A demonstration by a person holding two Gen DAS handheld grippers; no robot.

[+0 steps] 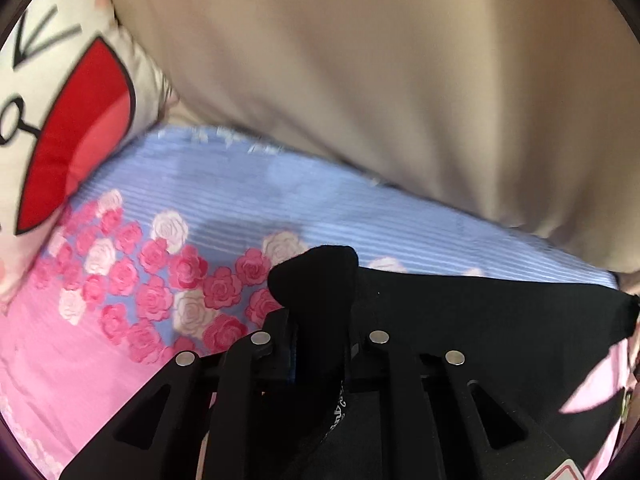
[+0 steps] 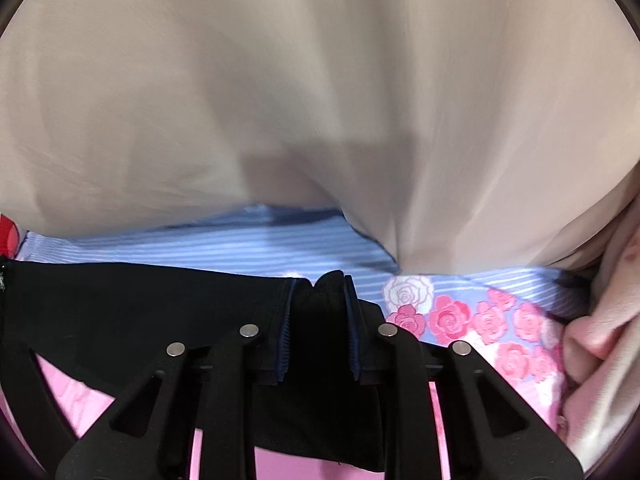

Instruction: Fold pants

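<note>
1. The left gripper [image 1: 316, 320] is clamped on a bunched corner of the black fabric pants [image 1: 480, 320], a nub of cloth poking out past its fingertips.
2. The right gripper [image 2: 320, 312] pinches another bunch of the same pants [image 2: 140, 300] between its blue ribbed pads [image 2: 285, 328], with dark cloth filling the gap.
3. Between the two grippers the black edge runs taut and straight, apparently so the garment hangs flat for a clean fold.
4. Below and ahead of both grippers lies the blue-striped, pink rose-printed bedsheet [image 1: 224, 200], where the pants would likely be laid.
5. Beyond the fingertips a beige quilt [image 2: 320, 80] fills the background; a white cartoon pillow with a red mouth [image 1: 76, 120] sits ahead and left of the left gripper.
</note>
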